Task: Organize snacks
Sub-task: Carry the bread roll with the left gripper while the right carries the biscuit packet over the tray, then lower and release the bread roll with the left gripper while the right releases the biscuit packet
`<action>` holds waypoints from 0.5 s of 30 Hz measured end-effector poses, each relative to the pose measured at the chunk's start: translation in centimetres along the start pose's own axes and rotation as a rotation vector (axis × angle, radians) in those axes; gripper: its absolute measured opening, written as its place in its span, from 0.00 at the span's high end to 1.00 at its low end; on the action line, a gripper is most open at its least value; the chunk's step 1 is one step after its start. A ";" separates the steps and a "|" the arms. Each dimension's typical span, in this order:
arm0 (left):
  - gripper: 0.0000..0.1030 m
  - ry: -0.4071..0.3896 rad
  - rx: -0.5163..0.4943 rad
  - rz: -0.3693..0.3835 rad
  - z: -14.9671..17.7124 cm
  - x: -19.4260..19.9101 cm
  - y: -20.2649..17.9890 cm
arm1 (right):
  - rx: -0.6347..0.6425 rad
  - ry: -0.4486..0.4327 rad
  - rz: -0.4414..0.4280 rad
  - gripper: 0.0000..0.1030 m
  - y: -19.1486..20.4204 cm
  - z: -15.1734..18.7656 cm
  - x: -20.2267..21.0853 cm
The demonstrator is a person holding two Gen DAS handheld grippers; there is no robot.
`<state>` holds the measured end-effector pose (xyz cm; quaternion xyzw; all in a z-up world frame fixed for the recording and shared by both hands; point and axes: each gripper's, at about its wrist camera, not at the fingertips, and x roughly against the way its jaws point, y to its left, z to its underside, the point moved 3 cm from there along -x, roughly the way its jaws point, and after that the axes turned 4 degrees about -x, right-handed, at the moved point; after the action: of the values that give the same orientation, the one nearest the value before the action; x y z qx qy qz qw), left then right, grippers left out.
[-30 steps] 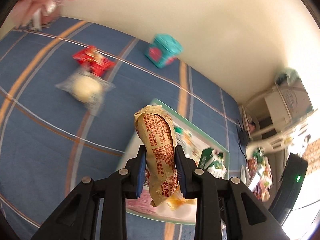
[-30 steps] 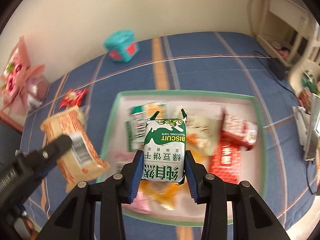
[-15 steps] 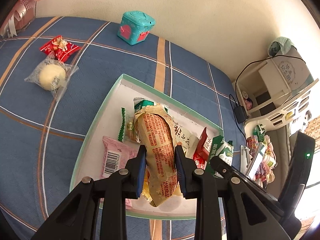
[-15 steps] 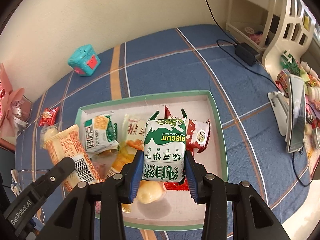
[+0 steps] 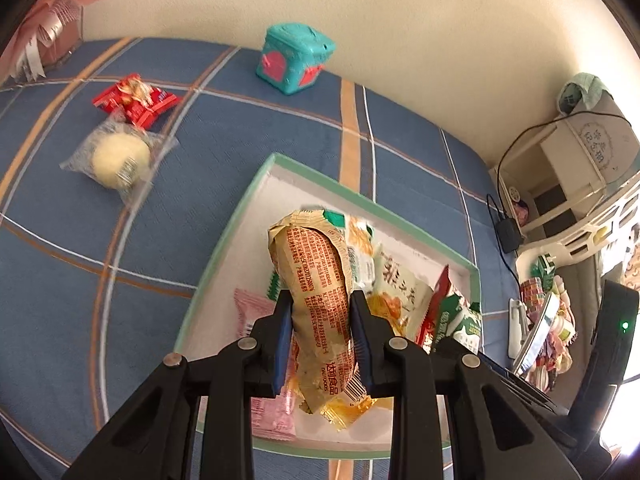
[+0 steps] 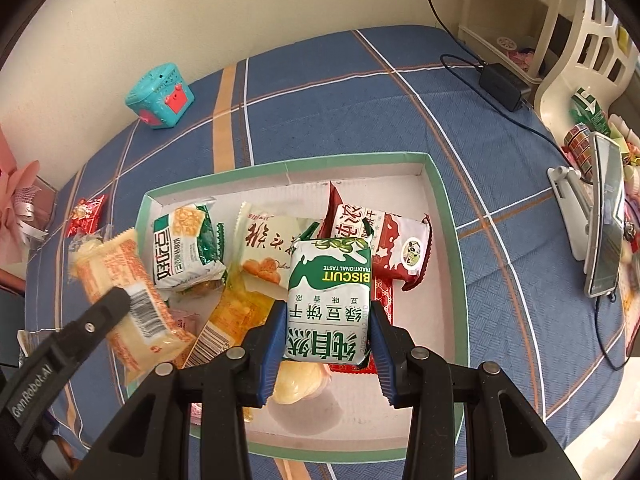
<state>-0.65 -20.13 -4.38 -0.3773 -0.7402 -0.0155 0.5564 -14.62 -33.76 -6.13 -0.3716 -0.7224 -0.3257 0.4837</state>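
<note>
Currently the left gripper [image 5: 320, 336] is clamped on a tan snack pack [image 5: 320, 300] printed with red text, its blue pads pressing both long sides; the pack stands on end above the near-left part of a green-rimmed tray [image 6: 444, 196]. To its right, the right gripper [image 6: 326, 332] grasps a green-and-white biscuit pack [image 6: 330, 300] between its pads, held over the middle of the same tray. Lying in the tray are a green cracker pack [image 6: 184, 248], a cream pack with brush lettering [image 6: 268, 248], a red-and-white pack [image 6: 380, 240], an orange pack [image 6: 236, 316] and a pink wrapper [image 5: 272, 412]. The tray rests on a blue cloth [image 6: 340, 96] crossed by orange and white lines, against a cream wall. Left of the tray, a red sweet packet [image 5: 134, 100] and a clear-wrapped pale bun [image 5: 118, 156] lie on the cloth, and a teal toy box [image 5: 294, 58] stands by the wall. At far right are a black charger [image 6: 502, 84] and a phone on a stand [image 6: 604, 220]. The biscuit pack reads "BISCUIT, TRADITIONAL TASTE"; the left gripper's side reads "GenRobot.AI".
</note>
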 end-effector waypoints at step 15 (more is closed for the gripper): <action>0.72 0.078 -0.049 0.002 1.8 -2.1 -2.5 | -0.017 0.043 0.056 0.58 -0.7 0.2 -1.1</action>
<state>-3.30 -22.25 -5.81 -0.3907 -0.7171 -0.0479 0.5752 -15.03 -34.19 -7.35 -0.3887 -0.6985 -0.3260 0.5048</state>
